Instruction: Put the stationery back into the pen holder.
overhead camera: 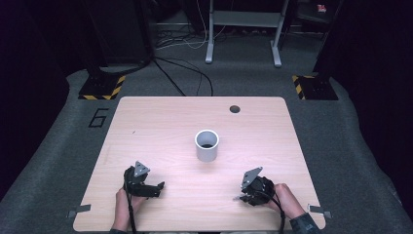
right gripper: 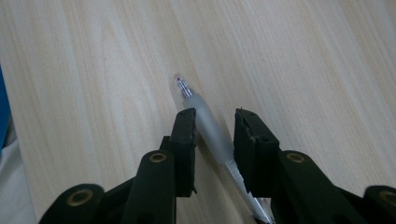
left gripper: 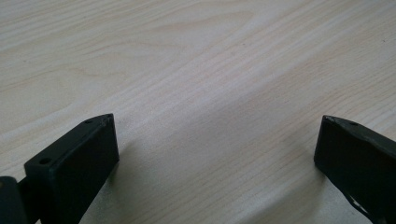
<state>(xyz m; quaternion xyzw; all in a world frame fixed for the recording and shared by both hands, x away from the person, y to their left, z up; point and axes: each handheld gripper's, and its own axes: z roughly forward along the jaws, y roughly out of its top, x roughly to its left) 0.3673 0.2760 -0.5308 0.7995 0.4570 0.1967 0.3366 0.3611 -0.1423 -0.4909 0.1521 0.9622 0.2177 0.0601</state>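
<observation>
Right gripper [right gripper: 215,122] fingers straddle a pen [right gripper: 211,130] on the table [right gripper: 303,60]

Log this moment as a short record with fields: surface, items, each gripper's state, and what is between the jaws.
surface: light wooden table
items: grey cup, upright mid-table; clear pen, lying flat on the wood
left gripper: jaws wide apart, nothing between them
right gripper: jaws either side of the pen; one touches its frosted grip, the other stands off by a gap
pen tip: points beyond the jaw ends
</observation>
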